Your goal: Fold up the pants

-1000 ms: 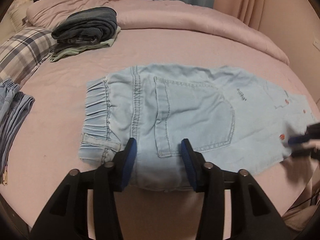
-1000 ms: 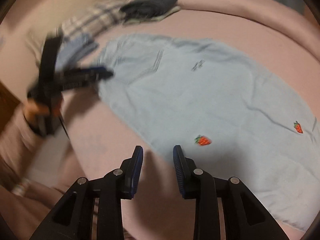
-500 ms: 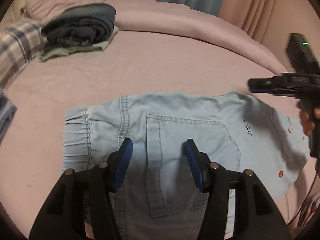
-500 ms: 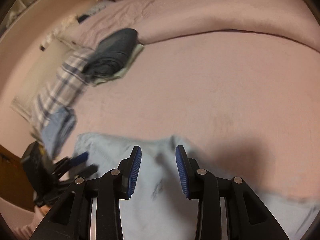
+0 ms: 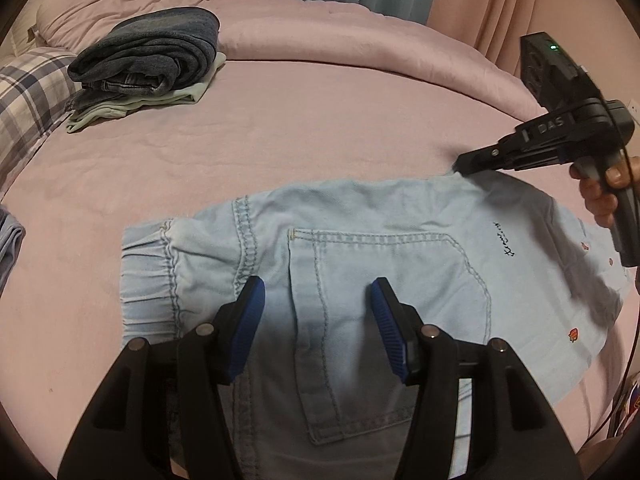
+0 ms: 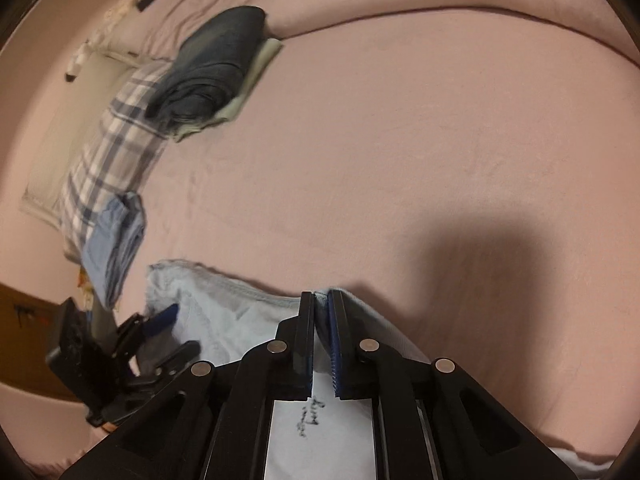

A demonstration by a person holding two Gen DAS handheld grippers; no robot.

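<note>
Light blue denim pants (image 5: pixel 400 256) lie flat on the pink bed, elastic waistband to the left, back pocket facing up, small strawberry marks at the right. My left gripper (image 5: pixel 318 300) is open, hovering over the pocket near the waist. My right gripper (image 6: pixel 321 300) is shut on the far edge of the pants (image 6: pixel 224 316); in the left wrist view its tips (image 5: pixel 460 166) pinch that far edge at the right. The left gripper also shows in the right wrist view (image 6: pixel 160 328), open over the cloth.
A stack of folded dark jeans (image 5: pixel 148 56) on a pale green garment lies at the back left. A plaid pillow (image 5: pixel 28 96) and a folded blue garment (image 6: pixel 116 240) lie at the left. A rolled pink duvet (image 5: pixel 360 36) runs along the back.
My right gripper moved from the near hem across to the far edge of the pants and closed on it. My left gripper moved forward over the pocket and stayed open.
</note>
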